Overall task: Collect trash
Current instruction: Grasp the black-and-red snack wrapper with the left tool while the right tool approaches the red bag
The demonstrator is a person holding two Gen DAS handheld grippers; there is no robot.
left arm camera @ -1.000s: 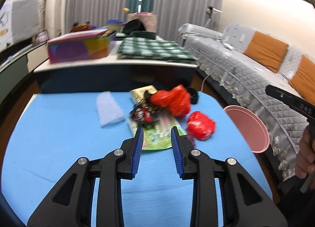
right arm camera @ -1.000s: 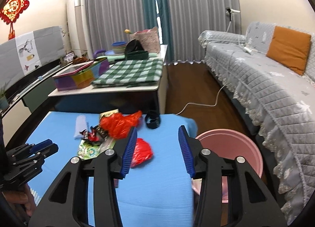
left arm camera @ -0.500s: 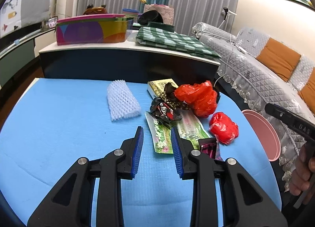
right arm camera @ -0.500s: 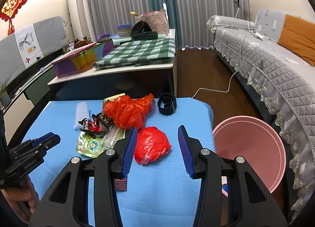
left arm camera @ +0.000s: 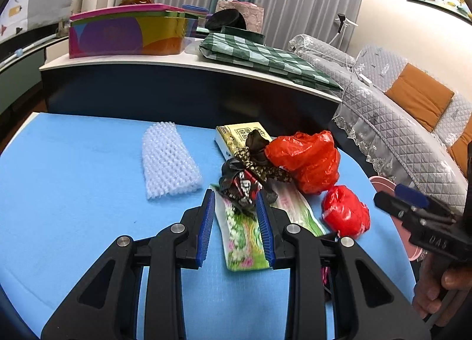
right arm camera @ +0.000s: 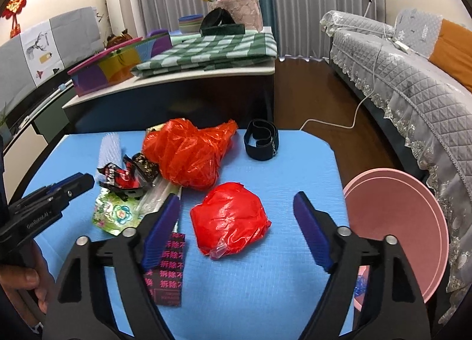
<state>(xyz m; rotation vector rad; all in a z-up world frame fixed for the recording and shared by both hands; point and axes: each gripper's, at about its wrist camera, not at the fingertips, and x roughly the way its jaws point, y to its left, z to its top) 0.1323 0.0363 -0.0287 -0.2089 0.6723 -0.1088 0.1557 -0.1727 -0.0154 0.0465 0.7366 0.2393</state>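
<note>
Trash lies on a blue table (left arm camera: 73,180). My left gripper (left arm camera: 234,203) is open, its fingers either side of a green flowered wrapper (left arm camera: 242,236), just short of a black-red snack wrapper (left arm camera: 239,185). My right gripper (right arm camera: 236,207) is open wide around a small red plastic ball (right arm camera: 230,222), which also shows in the left wrist view (left arm camera: 345,211). A bigger red bag (right arm camera: 185,154) lies behind it. A pink bin (right arm camera: 395,222) stands off the table's right edge.
A white foam net (left arm camera: 166,160), a yellow packet (left arm camera: 239,133), a black strap (right arm camera: 261,139) and a dark wrapper with pink print (right arm camera: 169,272) also lie on the table. A low cabinet (left arm camera: 188,89) stands behind, a grey sofa (right arm camera: 413,80) to the right.
Both grippers have moved forward and down toward the trash pile. The right gripper's jaws have opened wider and now flank the small red ball.
</note>
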